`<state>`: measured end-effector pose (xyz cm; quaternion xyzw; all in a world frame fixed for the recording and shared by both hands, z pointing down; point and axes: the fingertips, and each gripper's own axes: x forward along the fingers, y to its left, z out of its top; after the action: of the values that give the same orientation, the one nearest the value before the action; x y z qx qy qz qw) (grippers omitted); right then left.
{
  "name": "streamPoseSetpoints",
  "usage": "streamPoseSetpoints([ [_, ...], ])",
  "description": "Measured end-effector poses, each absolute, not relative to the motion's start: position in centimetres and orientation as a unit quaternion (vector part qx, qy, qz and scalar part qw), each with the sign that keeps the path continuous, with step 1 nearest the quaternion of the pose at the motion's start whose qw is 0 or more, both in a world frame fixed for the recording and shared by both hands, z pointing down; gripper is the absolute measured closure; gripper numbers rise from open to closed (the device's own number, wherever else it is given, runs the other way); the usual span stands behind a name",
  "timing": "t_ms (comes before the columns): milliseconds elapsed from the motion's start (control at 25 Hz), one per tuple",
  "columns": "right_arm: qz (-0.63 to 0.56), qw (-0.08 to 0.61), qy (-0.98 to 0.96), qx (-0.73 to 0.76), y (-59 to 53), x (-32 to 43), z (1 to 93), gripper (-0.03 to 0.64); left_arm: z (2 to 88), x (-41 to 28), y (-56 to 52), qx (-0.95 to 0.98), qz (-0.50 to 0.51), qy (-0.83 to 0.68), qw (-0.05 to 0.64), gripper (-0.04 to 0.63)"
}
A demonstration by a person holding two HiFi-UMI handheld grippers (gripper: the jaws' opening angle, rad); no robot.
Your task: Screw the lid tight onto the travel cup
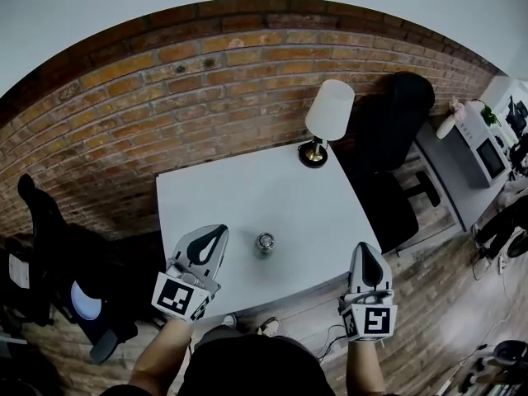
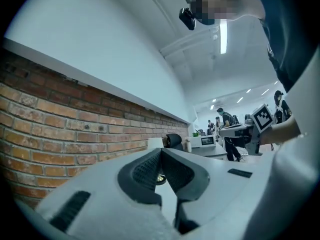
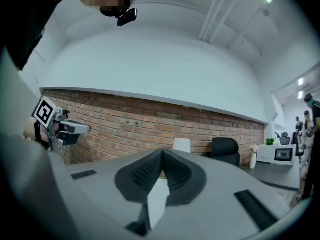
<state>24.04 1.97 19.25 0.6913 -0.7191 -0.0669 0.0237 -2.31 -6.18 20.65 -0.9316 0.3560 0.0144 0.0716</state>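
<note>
Currently both grippers are closed and hold nothing. Left gripper (image 2: 161,155): jaws are pressed together along the whole seam, with no object between the pads. Right gripper (image 3: 162,155): same, jaws together and empty. Both are held level over the near edge of the table (image 1: 247,180), one on each side of the person, pointing across it toward the brick wall (image 1: 206,81).

Cup (image 1: 265,242): it stands upright on the table near the front edge, between the two grippers but apart from both. Neither touches it. From above only a round metal top shows, so I cannot tell whether that is a seated lid or an open mouth. No loose lid lies anywhere on the table, so the lid is probably on the cup.

Judgement: closed jaws held clear of the cup read as a rest posture. If tightening remains, one gripper must open and clamp the body to stop it spinning, while the other takes the lid rim and turns.

Lamp (image 1: 326,118): it sits at the far right corner, well apart from the cup, leaving the working area free.
</note>
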Motion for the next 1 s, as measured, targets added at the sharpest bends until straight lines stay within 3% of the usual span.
streamPoseSetpoints([
  [560,-0.1,0.006,-0.698,0.709,3.5,27.2,15.1,0.603,15.4,-7.4,-4.0,-0.909,0.034,0.398,0.123,0.571],
  [1000,-0.069,0.014,-0.682,0.728,5.4,27.8,16.1,0.603,18.3,-10.3,-2.9,-0.905,-0.001,0.417,0.087,0.571],
])
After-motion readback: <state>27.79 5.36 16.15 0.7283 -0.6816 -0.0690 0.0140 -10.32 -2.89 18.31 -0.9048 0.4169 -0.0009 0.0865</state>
